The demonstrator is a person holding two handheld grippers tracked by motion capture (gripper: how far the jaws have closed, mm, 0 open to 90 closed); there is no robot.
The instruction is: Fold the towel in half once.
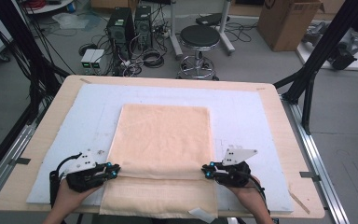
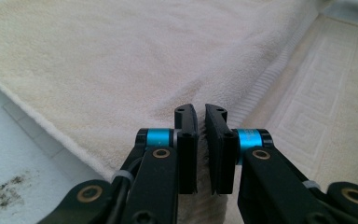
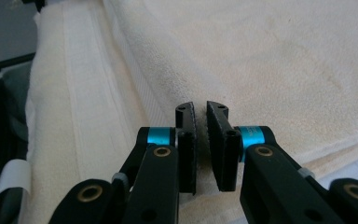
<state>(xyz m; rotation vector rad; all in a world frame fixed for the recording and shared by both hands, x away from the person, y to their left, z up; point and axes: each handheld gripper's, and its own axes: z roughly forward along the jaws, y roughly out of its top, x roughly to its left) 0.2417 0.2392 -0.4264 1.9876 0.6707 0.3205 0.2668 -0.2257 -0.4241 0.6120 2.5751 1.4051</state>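
Note:
A peach towel [image 1: 163, 135] lies folded on the white mat [image 1: 242, 116], and its lower layer sticks out past the near fold toward the table's front. My left gripper [image 1: 113, 170] sits at the left end of that near fold, my right gripper [image 1: 207, 170] at the right end. In the left gripper view the left gripper [image 2: 200, 112] has its jaws nearly together with the towel [image 2: 121, 56] pinched between the pads. The right gripper view shows the right gripper [image 3: 200, 108] just as narrow on the towel [image 3: 284, 56] at its fold.
The wooden table [image 1: 279, 121] carries the mat. A small white tag [image 1: 201, 214] hangs at the towel's near edge. Beyond the table stand a black stool [image 1: 199, 37], computer towers [image 1: 121, 25] with cables, and a cardboard box [image 1: 286, 21]. Black frame legs flank both sides.

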